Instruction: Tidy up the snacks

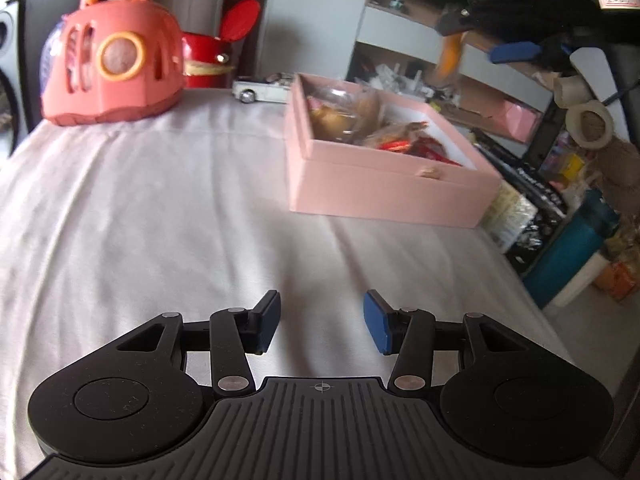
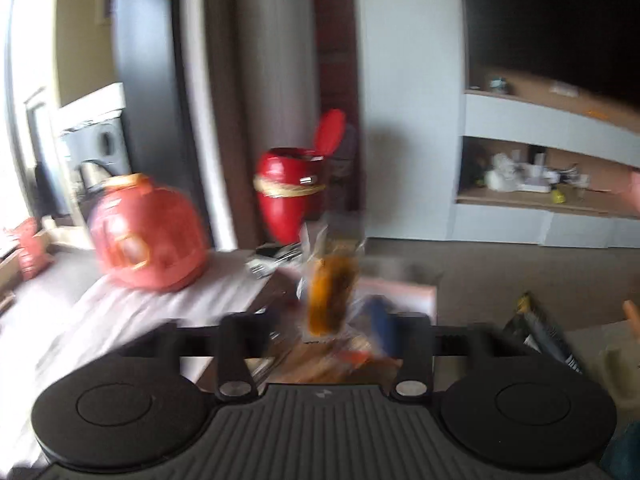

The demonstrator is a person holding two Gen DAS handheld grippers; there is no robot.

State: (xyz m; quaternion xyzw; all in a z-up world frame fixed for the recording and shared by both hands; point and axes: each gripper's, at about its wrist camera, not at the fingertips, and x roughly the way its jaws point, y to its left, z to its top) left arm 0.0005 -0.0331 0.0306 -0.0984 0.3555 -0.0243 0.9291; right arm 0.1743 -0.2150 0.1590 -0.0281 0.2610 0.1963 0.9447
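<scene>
Evidently the step in hand was dropping a snack into the pink box (image 1: pixel 384 184): an orange-filled clear packet (image 2: pixel 330 300) sat blurred between the parted jaws of the right gripper (image 2: pixel 326 330), seemingly loose, above the box and its wrapped snacks. The left gripper (image 1: pixel 322 322) hung half-open and empty over the white cloth (image 1: pixel 140 208). Next, I judged, would come finding another snack.

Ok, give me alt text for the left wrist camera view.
The open, empty left claw hovers over a white cloth-covered table. Ahead, an open pink box holds wrapped snacks; a coral toy carrier stands far left.
</scene>
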